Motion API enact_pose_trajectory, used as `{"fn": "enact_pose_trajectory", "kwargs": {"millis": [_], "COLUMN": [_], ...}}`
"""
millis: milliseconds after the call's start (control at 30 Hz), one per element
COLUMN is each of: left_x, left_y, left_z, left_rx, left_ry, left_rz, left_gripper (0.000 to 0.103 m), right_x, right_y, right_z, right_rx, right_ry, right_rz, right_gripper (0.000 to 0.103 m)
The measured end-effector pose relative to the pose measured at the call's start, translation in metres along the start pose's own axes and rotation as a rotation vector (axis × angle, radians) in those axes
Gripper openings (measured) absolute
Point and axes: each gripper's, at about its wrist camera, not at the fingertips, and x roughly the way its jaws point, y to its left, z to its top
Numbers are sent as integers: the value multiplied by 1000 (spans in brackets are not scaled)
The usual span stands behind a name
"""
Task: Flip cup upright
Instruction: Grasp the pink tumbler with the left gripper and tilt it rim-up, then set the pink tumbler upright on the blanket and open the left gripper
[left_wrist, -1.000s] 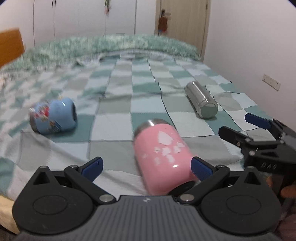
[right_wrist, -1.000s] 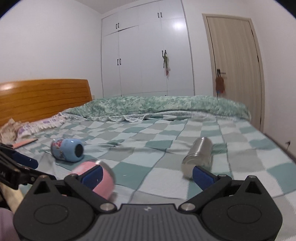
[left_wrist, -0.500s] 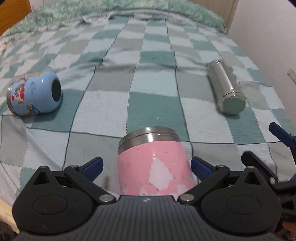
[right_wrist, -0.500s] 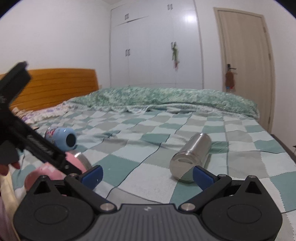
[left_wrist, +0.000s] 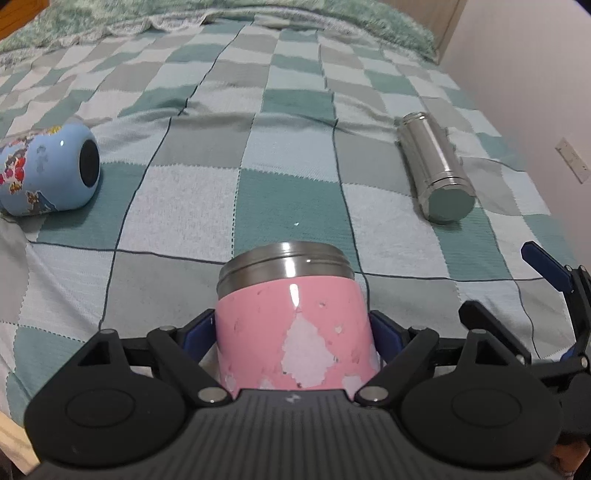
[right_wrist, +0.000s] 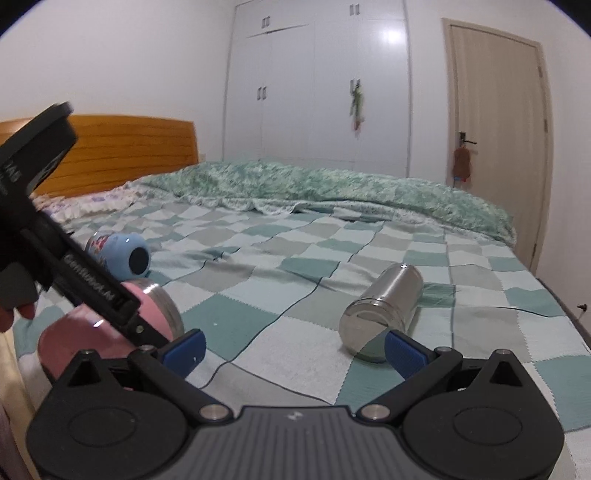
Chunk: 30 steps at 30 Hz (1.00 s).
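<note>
My left gripper (left_wrist: 293, 334) has its blue pads (left_wrist: 384, 334) pressed against both sides of the pink cup (left_wrist: 295, 325), low on its body. The cup lies near the bed's (left_wrist: 295, 147) near edge, steel rim pointing toward the far edge. From the right wrist view the cup (right_wrist: 74, 339) appears tilted on its side, rim up and to the right, partly hidden by my left gripper's black frame; whether it touches the checked blanket (right_wrist: 295, 280) I cannot tell.

My right gripper (right_wrist: 293, 347) has its fingers spread wide with nothing between them, hovering over the blanket near the near edge.

A blue floral cup (left_wrist: 48, 173) lies on its side toward the left edge, dark opening facing right. A steel cylinder (left_wrist: 436, 173) lies on its side toward the right edge, flat end facing me. Both sit well apart from the pink cup. A wooden headboard (right_wrist: 122, 151), white wardrobe (right_wrist: 317, 85) and door (right_wrist: 498, 140) stand beyond.
</note>
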Motion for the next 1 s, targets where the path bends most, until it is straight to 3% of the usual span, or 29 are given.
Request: {"fn": "enact_pose_trajectory", "kwargs": {"millis": [167, 333, 633, 767, 900, 1000], "left_x": [-19, -48, -65, -37, 7, 15], "left_y": [3, 2, -55, -81, -87, -81], "left_z": [-9, -24, -21, -7, -2, -7], "left_rx": [24, 85, 290, 322, 303, 293], "left_ry": [-80, -220, -470, -479, -407, -457], "left_rz": [-32, -64, -89, -80, -74, -92], "left_gripper": [87, 86, 85, 85, 85, 85], "right_x": [-18, -40, -64, -63, -64, -66], "right_y": [0, -2, -23, -29, -31, -32], "right_z": [-12, -25, -36, -36, -38, -38], "right_rx": [52, 105, 221, 236, 242, 247], "right_ry": [-51, -100, -181, -184, -187, -195], "right_rz": [-49, -111, -215, -233, -236, -232], "right_gripper": [103, 103, 103, 103, 103, 103]}}
